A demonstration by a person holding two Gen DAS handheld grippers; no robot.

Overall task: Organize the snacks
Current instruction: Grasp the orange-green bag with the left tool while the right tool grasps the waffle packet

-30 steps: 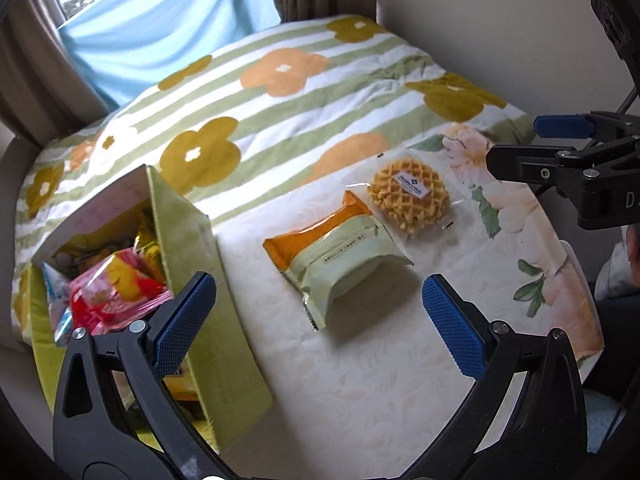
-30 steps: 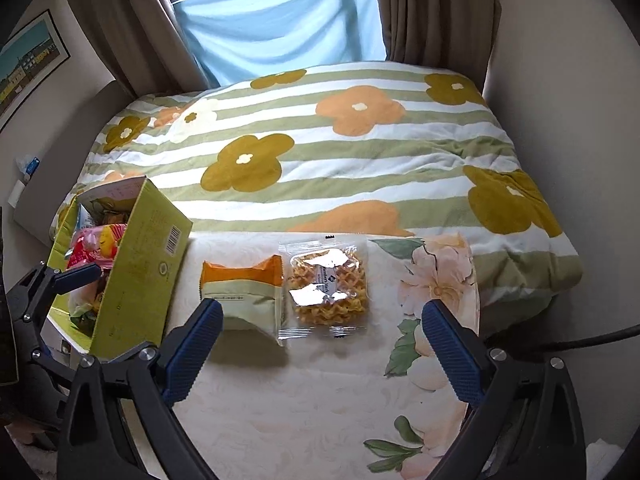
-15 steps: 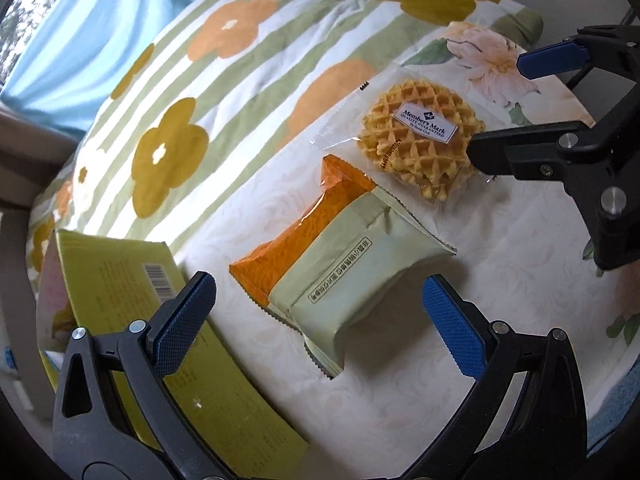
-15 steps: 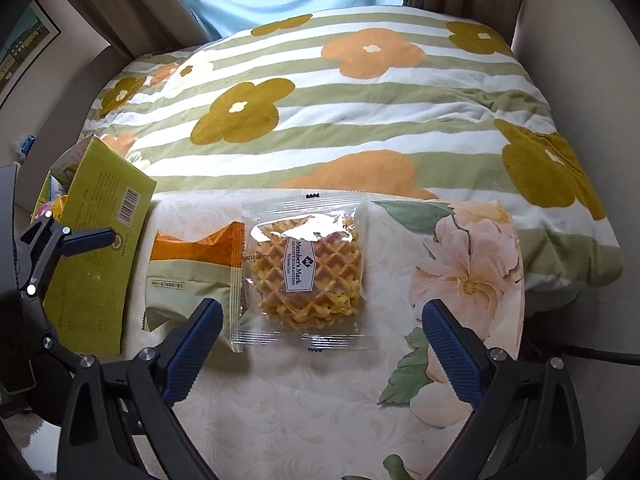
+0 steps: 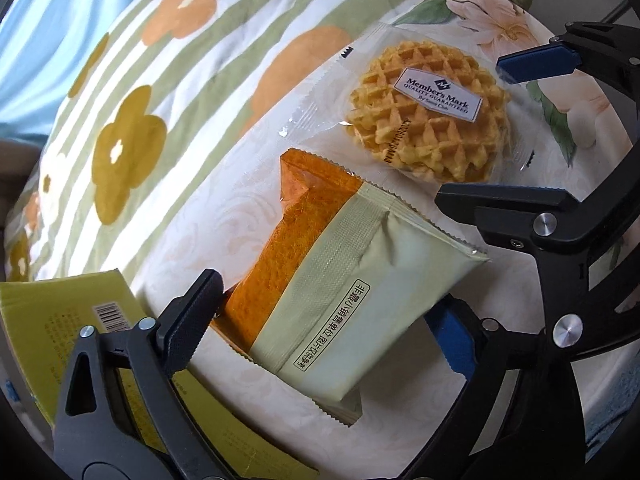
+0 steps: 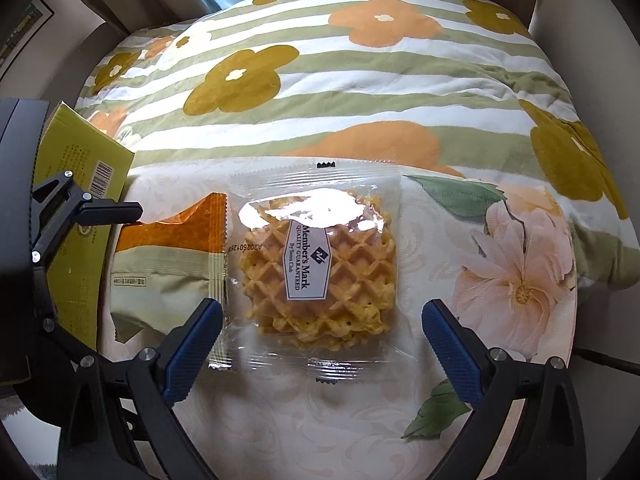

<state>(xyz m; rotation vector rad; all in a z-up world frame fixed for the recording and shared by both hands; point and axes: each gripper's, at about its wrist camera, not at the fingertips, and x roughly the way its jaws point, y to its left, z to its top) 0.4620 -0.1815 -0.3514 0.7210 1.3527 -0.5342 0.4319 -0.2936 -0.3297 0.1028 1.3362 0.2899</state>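
A pale green and orange snack pack (image 5: 340, 280) lies flat on the cream cloth. My left gripper (image 5: 322, 332) points down over it with one finger at each side, and its jaws are closing; I see no pad pressing on the pack. Just right of it lies a waffle in a clear wrapper (image 6: 320, 268). My right gripper (image 6: 322, 348) hangs open over the waffle's near edge, a blue pad on each side of the wrapper. In the left wrist view the right gripper (image 5: 520, 132) stands beside the waffle (image 5: 428, 120).
A yellow-green carton (image 6: 80, 160) stands at the left, close beside the left gripper's outer finger (image 6: 108, 210). The cream floral cloth (image 6: 500, 260) lies over a striped, flowered bedspread (image 6: 360, 80). A wall rises at the right.
Both grippers have come down close over the snacks, which now fill the views. The left jaws have narrowed around the green and orange pack. The carton's open top has left the views.
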